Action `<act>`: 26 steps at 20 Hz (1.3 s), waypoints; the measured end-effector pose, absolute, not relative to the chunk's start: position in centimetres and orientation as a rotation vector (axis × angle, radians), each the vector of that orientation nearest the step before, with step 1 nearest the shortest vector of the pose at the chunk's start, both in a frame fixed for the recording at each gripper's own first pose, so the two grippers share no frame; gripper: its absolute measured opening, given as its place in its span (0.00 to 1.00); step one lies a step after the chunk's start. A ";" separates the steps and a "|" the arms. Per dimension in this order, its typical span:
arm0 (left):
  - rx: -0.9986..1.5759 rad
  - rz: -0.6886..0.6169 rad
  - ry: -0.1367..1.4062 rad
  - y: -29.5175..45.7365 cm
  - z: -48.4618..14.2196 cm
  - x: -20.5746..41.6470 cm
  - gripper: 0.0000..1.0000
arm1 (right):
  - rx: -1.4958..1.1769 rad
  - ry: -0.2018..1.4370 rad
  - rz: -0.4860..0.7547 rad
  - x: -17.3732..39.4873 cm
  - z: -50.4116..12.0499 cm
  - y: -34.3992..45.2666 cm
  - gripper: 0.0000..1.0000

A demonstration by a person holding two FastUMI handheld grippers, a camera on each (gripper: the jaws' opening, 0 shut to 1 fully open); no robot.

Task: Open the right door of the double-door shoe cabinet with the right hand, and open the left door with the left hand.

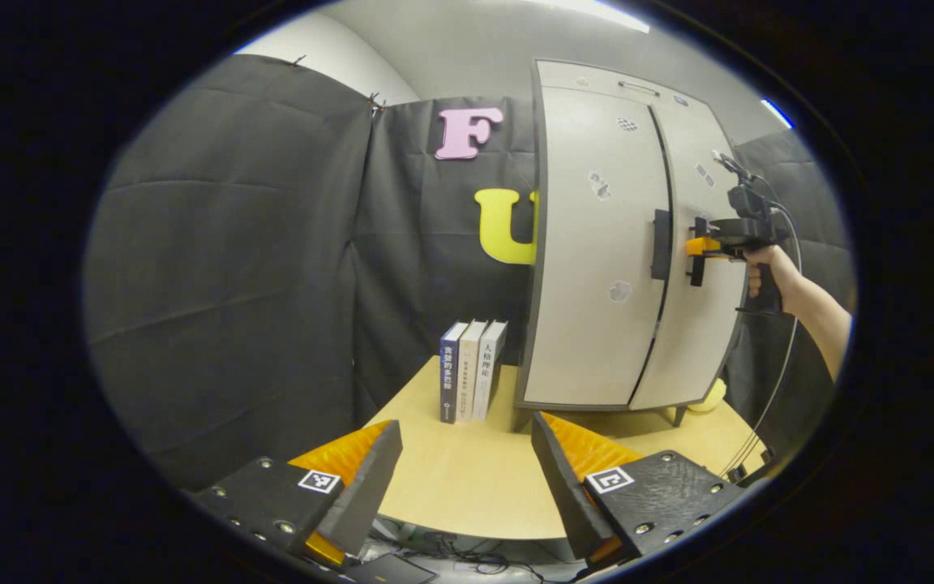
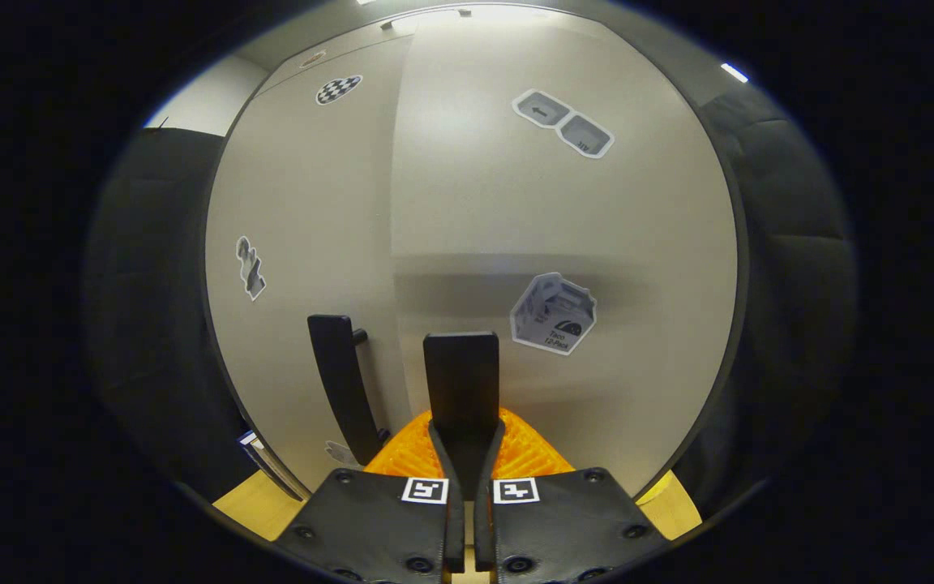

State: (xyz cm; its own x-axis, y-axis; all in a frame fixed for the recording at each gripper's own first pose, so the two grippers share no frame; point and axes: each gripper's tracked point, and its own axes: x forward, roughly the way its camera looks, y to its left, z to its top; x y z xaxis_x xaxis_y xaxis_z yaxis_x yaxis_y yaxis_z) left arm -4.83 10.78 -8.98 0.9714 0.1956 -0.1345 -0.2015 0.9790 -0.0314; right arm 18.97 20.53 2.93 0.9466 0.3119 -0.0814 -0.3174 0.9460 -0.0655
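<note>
A pale double-door shoe cabinet (image 1: 597, 162) stands on a wooden table, both doors looking closed. In the left gripper view my left gripper (image 1: 465, 426) is open over the table, well short of the left door (image 1: 589, 324) and its black handle (image 1: 661, 243). Farther off, a hand holds my right gripper (image 1: 698, 246) at the right door (image 1: 694, 357). In the right gripper view my right gripper (image 2: 464, 438) is shut on the right door's black handle (image 2: 460, 373). The left door's handle (image 2: 343, 389) stands just to its left.
Three upright books (image 1: 471, 369) stand on the table (image 1: 467, 487) just left of the cabinet. A yellow object (image 1: 714, 395) peeks out at the cabinet's lower right. Black cloth walls close in behind and at both sides. A cable hangs from the right gripper.
</note>
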 end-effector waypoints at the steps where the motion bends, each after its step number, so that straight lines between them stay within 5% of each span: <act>1: -0.037 0.197 0.131 10.3 -9.0 -5.0 0.92 | -0.083 0.064 0.326 18.4 2.9 20.2 0.06; 21: 0.024 0.114 0.109 4.2 -8.3 -5.9 0.91 | -0.048 0.069 0.379 10.6 2.4 13.2 0.03; 23: 0.023 0.113 0.110 4.2 -8.3 -5.6 0.96 | -0.049 0.069 0.383 10.1 2.4 12.3 0.06; 26: 0.018 0.098 0.109 3.7 -8.0 -4.9 0.91 | -0.044 0.067 0.381 9.3 2.5 10.8 0.02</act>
State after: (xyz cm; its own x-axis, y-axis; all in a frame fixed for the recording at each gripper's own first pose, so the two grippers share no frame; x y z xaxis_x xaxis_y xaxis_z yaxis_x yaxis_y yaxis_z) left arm -4.89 3.70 -8.04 0.9892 0.0988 -0.1081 -0.0969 0.9950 0.0229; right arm 9.28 10.79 2.49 0.9261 0.3701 -0.0738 -0.3730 0.9274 -0.0300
